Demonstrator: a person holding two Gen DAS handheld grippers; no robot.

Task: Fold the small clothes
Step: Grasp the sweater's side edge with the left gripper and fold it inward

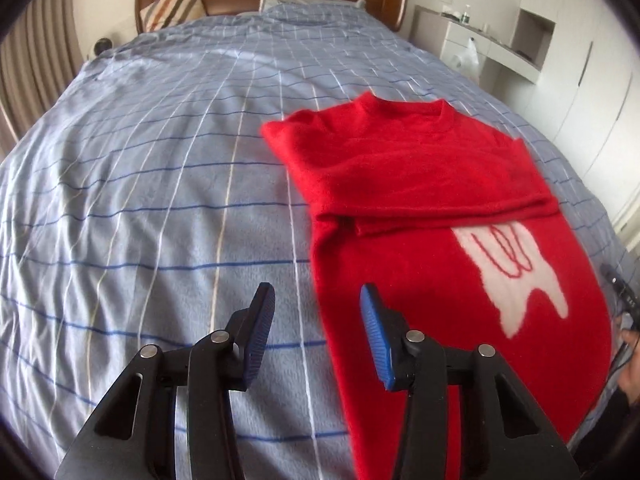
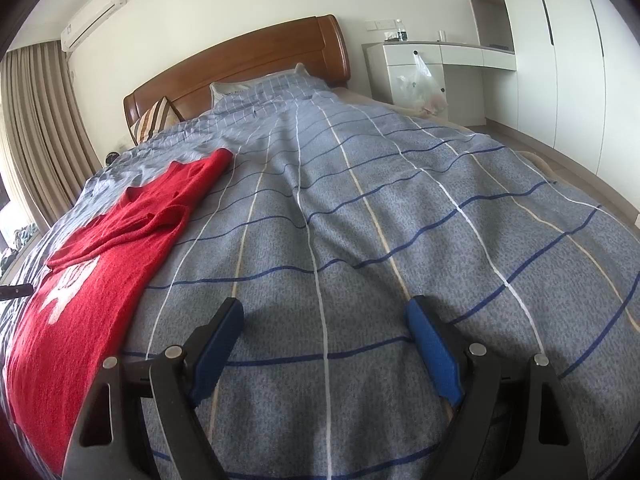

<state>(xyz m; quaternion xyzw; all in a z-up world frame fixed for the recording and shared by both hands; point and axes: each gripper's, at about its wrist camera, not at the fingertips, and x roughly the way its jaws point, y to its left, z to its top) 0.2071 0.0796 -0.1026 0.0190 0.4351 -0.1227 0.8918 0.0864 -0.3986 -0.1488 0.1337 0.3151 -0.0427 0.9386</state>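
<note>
A red knitted sweater (image 1: 420, 184) lies flat on the blue checked bedspread (image 1: 160, 200), collar towards the headboard, with a sleeve folded across its chest and a white motif (image 1: 516, 276) on the lower front. My left gripper (image 1: 316, 294) is open over the sweater's left edge; its right finger is above the red knit, its left above the bedspread. Nothing is pinched between the pads. In the right wrist view the sweater (image 2: 88, 280) lies to the left. My right gripper (image 2: 325, 304) stands wide open over bare bedspread (image 2: 400, 220), holding nothing.
A wooden headboard (image 2: 240, 60) and pillows (image 2: 152, 120) are at the far end. Right of the bed are a white desk (image 2: 440, 52) with a hanging plastic bag (image 2: 420, 80) and tall white wardrobes (image 2: 560, 60). Curtains (image 2: 36, 140) hang on the left.
</note>
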